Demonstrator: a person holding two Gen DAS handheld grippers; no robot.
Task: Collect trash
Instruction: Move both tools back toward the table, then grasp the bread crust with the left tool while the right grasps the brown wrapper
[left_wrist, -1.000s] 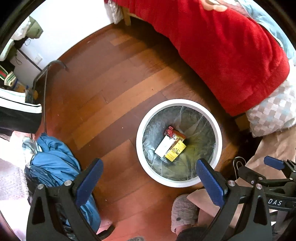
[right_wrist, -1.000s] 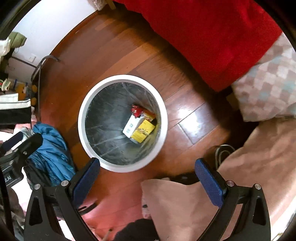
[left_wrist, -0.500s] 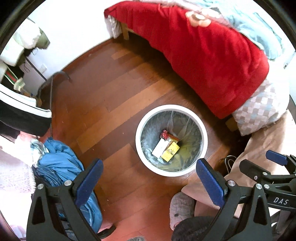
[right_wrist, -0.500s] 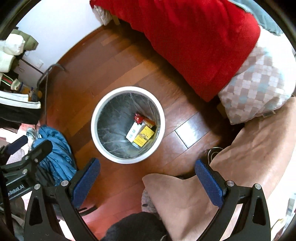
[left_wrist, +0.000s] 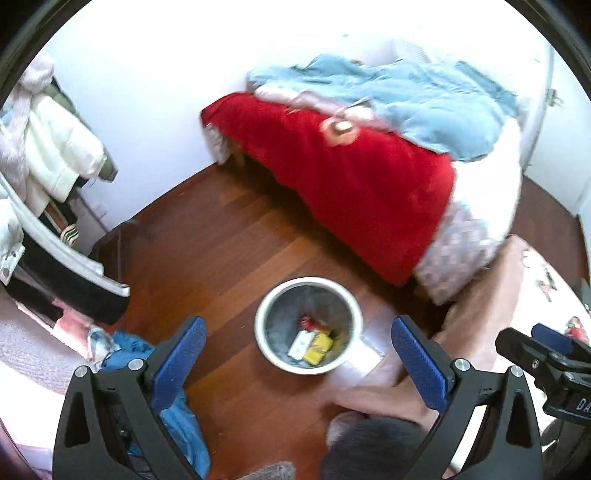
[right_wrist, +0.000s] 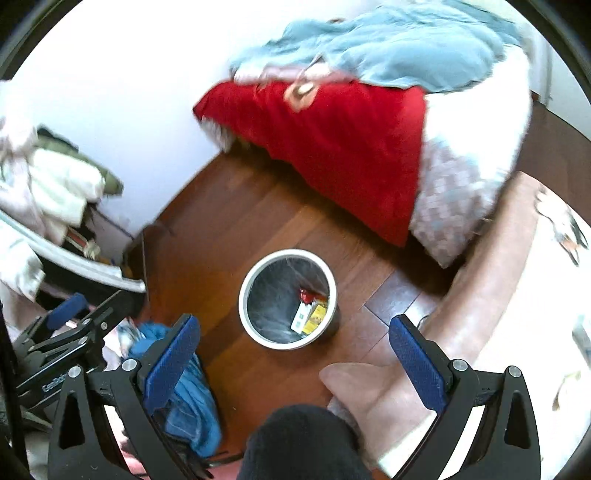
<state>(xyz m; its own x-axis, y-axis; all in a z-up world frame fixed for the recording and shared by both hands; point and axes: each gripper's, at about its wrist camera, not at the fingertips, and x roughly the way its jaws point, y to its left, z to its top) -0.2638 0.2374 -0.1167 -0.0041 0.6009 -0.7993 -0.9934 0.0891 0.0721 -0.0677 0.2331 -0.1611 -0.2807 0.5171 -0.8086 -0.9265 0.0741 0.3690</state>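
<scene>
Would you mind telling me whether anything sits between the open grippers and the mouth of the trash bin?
Nothing visible does: the trash bin stands uncovered on bare wood floor, below the empty left gripper and right gripper.

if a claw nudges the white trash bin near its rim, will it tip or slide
The trash bin probably slides or tips readily: it holds only a few small packets, so it is likely light. The wood floor looks smooth and glossy. Its thin liner would likely crinkle.

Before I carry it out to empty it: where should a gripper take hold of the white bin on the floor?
Grip the bin at its white rim, coming straight down from above, one finger inside and one outside. It stands upright and open-topped on the wood floor; the round wall looks too wide to span, and the rim is the thin edge.
</scene>
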